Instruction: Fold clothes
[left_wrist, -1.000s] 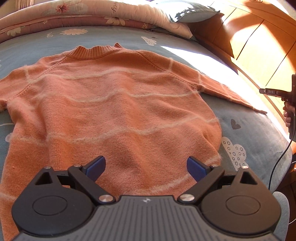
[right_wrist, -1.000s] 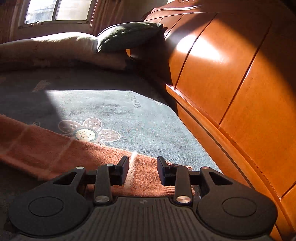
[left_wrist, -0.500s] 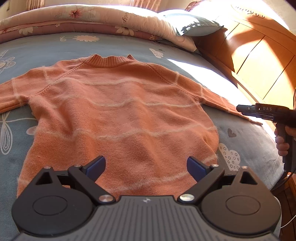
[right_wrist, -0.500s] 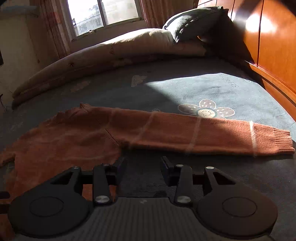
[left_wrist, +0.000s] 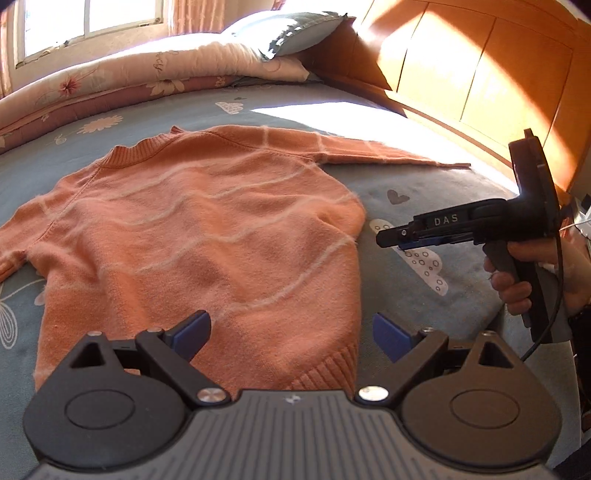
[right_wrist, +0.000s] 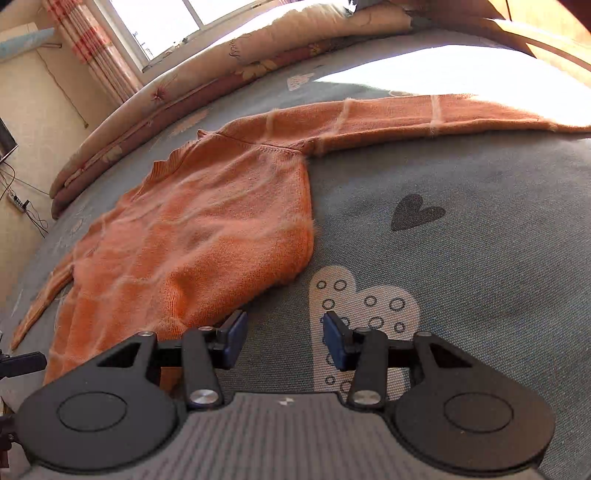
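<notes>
An orange sweater (left_wrist: 207, 229) with pale stripes lies flat on the blue-grey bedsheet, collar toward the pillows, both sleeves spread out. My left gripper (left_wrist: 291, 332) hovers open above the sweater's ribbed hem (left_wrist: 325, 373), nothing between its blue pads. My right gripper (right_wrist: 282, 341) is open too, low over the sheet just right of the sweater (right_wrist: 192, 236) near its side edge. From the left wrist view the right gripper (left_wrist: 399, 238) shows at the right, held by a hand (left_wrist: 517, 280). The right sleeve (right_wrist: 424, 114) stretches toward the headboard.
A wooden headboard (left_wrist: 480, 74) runs along the right. A rolled quilt (left_wrist: 147, 74) and a grey pillow (left_wrist: 295, 31) lie at the far end, under a window (right_wrist: 166, 22). The bed edge drops off at the near right; a cable (left_wrist: 546, 332) hangs from the right gripper.
Both grippers pulled back toward the hem end. The right gripper swung from the sleeve cuff to the sweater's side and opened slightly wider. The sweater has not moved.
</notes>
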